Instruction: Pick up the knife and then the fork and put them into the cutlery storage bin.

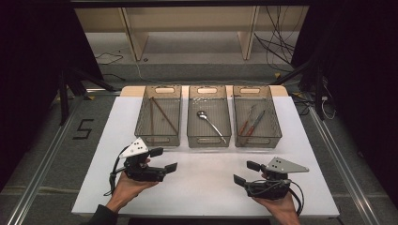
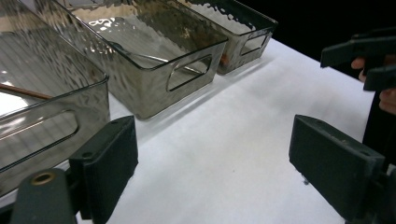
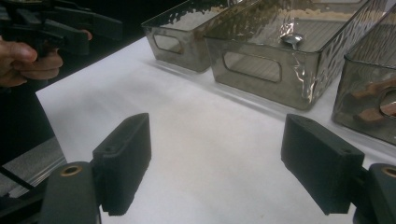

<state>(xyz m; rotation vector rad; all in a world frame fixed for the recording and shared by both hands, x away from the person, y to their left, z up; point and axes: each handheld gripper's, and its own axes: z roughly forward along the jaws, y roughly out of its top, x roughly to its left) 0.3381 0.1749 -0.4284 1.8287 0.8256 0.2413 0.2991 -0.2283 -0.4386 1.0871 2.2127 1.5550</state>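
A white table [image 1: 202, 187] carried 3 clear smoky plastic bins in a row along its far half, set side by side with narrow gaps between them. The left bin [image 1: 158, 136] held a pair of thin brown chopsticks [image 1: 164, 115] lying diagonally across its floor. The middle bin [image 1: 209, 137] held a metal spoon [image 1: 211, 124], bowl toward the far left and handle running to the near right. The right bin [image 1: 277, 126] held 2 slim utensils [image 1: 251, 123] with reddish handles, lying together at a slant; what kind they were could not be told.

The left gripper [image 1: 162, 159] sat in the person's left hand [image 1: 129, 185] over the near left part of the table, just short of the left bin, its jaws spread wide with nothing between them. In the left gripper view the jaws framed bare white table, with the 3 bins running away along the upper left.

The right gripper [image 1: 246, 172] sat in the right hand [image 1: 281, 206] at the near right, its jaws pointing left and likewise spread wide around nothing. The right gripper view showed the spoon's bowl [image 3: 292, 39] inside the middle bin and reddish handles [image 3: 371, 109] behind the right bin's wall. The 2 grippers were well apart, with open table between them.
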